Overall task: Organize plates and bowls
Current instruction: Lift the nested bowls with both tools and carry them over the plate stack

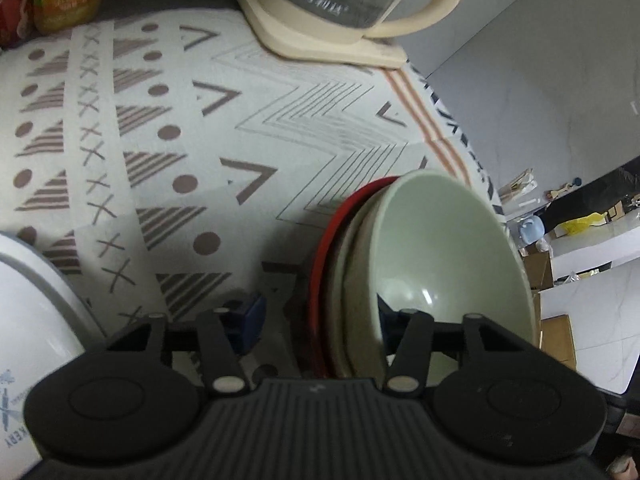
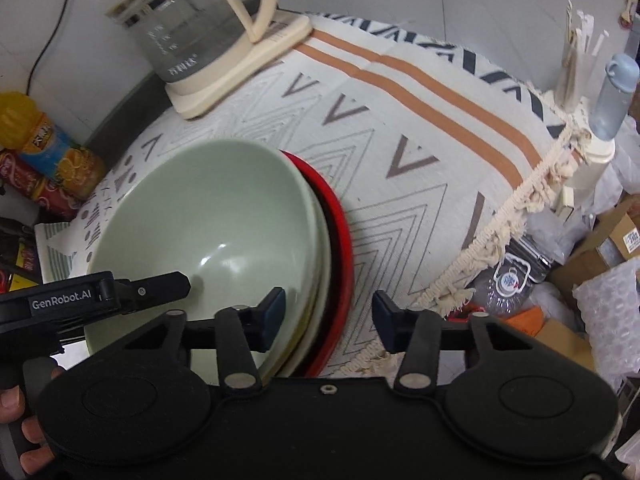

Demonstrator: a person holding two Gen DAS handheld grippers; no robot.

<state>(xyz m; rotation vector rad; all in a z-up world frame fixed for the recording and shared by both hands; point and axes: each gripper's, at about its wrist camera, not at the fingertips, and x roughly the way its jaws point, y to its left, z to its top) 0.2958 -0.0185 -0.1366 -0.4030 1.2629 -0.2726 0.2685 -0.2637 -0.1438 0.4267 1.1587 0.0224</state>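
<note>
A stack of dishes is held tilted over the patterned cloth: a pale green bowl [image 1: 448, 256] in front, a beige dish and a red plate [image 1: 320, 272] behind it. My left gripper [image 1: 320, 316] has its jaws on both sides of the stack's rim, shut on it. In the right wrist view the same green bowl [image 2: 208, 236] and red plate [image 2: 340, 240] show. My right gripper [image 2: 330, 312] straddles the stack's rim with its jaws apart, open. The left gripper's finger [image 2: 160, 284] reaches into the bowl from the left.
A glass kettle on a cream base [image 1: 344, 4] stands at the table's back. Drink bottles [image 2: 44, 152] stand at the back left. A white bowl [image 1: 28, 312] lies at the left. The cloth's fringed edge [image 2: 516, 208] and floor clutter are to the right.
</note>
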